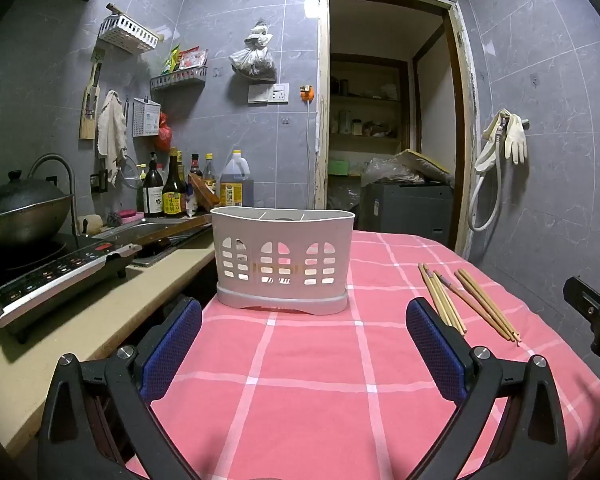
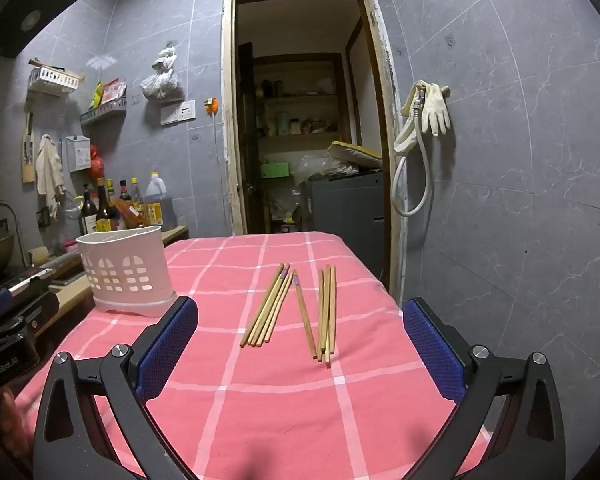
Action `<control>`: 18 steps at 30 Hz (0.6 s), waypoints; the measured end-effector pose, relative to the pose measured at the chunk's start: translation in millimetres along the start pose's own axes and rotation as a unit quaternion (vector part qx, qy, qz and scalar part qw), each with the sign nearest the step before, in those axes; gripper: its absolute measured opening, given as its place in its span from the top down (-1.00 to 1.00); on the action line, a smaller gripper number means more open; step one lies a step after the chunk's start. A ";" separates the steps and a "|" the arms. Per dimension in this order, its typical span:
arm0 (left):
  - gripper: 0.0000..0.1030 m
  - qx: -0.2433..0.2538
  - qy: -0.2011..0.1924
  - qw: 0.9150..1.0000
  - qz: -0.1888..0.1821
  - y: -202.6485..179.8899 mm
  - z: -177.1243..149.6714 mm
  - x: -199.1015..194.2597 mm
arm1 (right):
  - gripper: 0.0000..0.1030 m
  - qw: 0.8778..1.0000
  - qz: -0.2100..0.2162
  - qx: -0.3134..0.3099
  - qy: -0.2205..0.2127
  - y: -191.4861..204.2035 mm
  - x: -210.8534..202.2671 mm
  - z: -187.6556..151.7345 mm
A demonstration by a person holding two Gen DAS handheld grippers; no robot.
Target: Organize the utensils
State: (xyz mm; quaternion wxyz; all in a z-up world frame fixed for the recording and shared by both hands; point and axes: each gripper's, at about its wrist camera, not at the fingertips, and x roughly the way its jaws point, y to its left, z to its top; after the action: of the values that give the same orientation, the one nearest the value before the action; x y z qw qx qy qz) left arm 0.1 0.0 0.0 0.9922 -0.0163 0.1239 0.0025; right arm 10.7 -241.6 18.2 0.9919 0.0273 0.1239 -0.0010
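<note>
Both sets of jaws spread wide, nothing between them. Left gripper (image 1: 304,320) hangs low over the pink checked tablecloth (image 1: 300,380), aimed at the white slotted plastic utensil holder (image 1: 282,264), which stands upright near the cloth's far left edge, beside the beige counter (image 1: 100,320). Right gripper (image 2: 300,320) faces the bare wooden chopsticks (image 2: 296,312): loose on the cloth, one fanned bundle to the left, one lying askew between, a straighter cluster to the right. Chopsticks well apart from holder. Holder compartments seem empty.
</note>
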 end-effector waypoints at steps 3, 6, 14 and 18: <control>-0.94 0.001 -0.001 1.000 0.000 -0.2 0.0 -0.1 | -1.00 1.000 0.000 -0.002 -0.001 0.3 -0.1 -0.1; -0.94 0.001 0.000 1.000 -0.001 -0.8 0.0 0.1 | -1.00 1.000 0.000 -0.001 0.000 0.4 -0.1 -0.2; -0.94 -0.001 -0.001 1.000 -0.001 0.0 0.0 -0.1 | -1.00 1.000 0.000 -0.001 0.000 0.7 0.0 -0.5; -0.94 -0.001 0.000 1.000 -0.001 0.0 -0.1 0.0 | -1.00 1.000 0.000 -0.001 0.000 0.7 -0.1 -0.7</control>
State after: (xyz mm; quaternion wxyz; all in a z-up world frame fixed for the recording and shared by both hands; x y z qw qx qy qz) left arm 0.0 -0.1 0.0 0.9922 -0.0176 0.1235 0.0021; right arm 10.5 -240.8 17.6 0.9919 0.0261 0.1242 -0.0012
